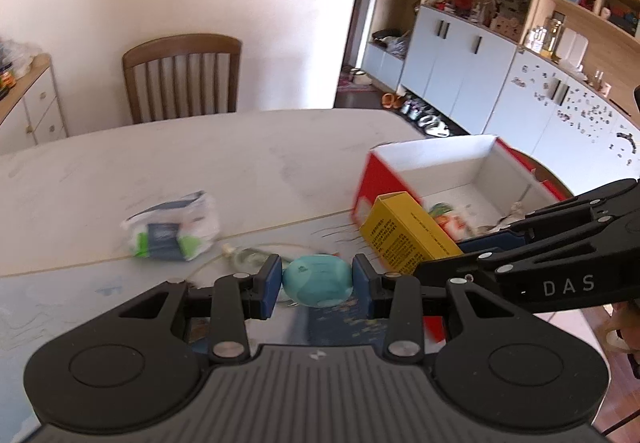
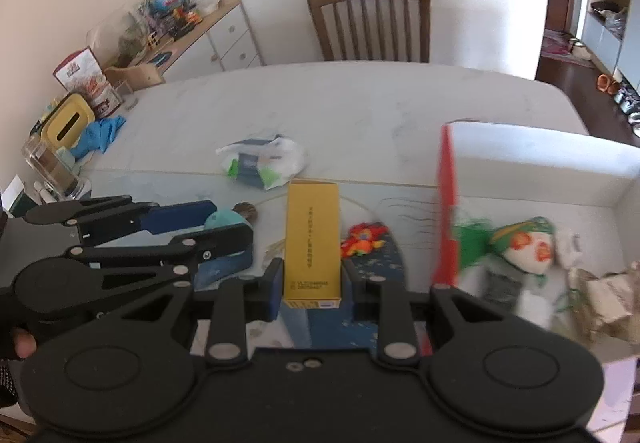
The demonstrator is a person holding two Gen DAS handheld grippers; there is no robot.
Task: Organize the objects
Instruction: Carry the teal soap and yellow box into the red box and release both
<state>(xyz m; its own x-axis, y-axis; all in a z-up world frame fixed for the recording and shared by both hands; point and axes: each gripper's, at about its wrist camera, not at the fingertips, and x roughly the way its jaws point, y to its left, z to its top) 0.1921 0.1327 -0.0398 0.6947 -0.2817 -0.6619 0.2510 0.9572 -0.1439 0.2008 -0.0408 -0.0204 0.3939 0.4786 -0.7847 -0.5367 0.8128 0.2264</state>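
Teal oval soap [image 1: 317, 281] clamped crosswise at 6 o'clock; long yellow carton [image 2: 312, 243] gripped endwise, pointing toward 12 o'clock.

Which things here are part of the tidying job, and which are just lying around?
In play: teal egg-shaped object in left gripper; yellow box in right gripper; red-and-white box; tissue pack.
Just lying about: chair, sideboard clutter, blue cloth.

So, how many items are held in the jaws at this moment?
2: the teal oval object in the left gripper, the yellow box in the right gripper.
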